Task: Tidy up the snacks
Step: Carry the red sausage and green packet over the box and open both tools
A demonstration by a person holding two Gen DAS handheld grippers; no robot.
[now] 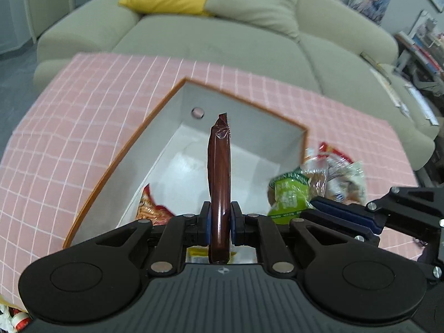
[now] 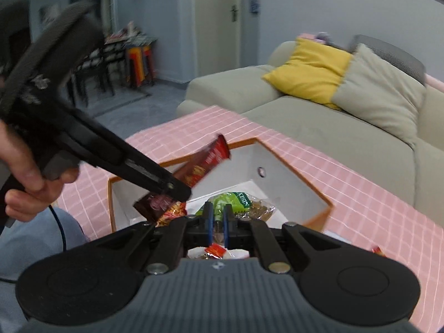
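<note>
Fingers of left gripper [image 1: 219,223] clamped on brown snack bar [image 1: 219,183], held above near-left part of box [image 1: 116,155]. Red packet [image 1: 151,208] already inside box, near-left corner. Right gripper [image 2: 217,223] fingers nearly closed, pinching clear bag with green label [image 2: 238,202] over box's right side. Step: dropping snacks into box. Next, likely: lower bar past rim, part fingers, avoid collision with other gripper.

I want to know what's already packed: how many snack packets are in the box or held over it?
3: an orange-red packet lying in the box, a brown bar in the left gripper, a green bag in the right gripper. More may be hidden.
</note>
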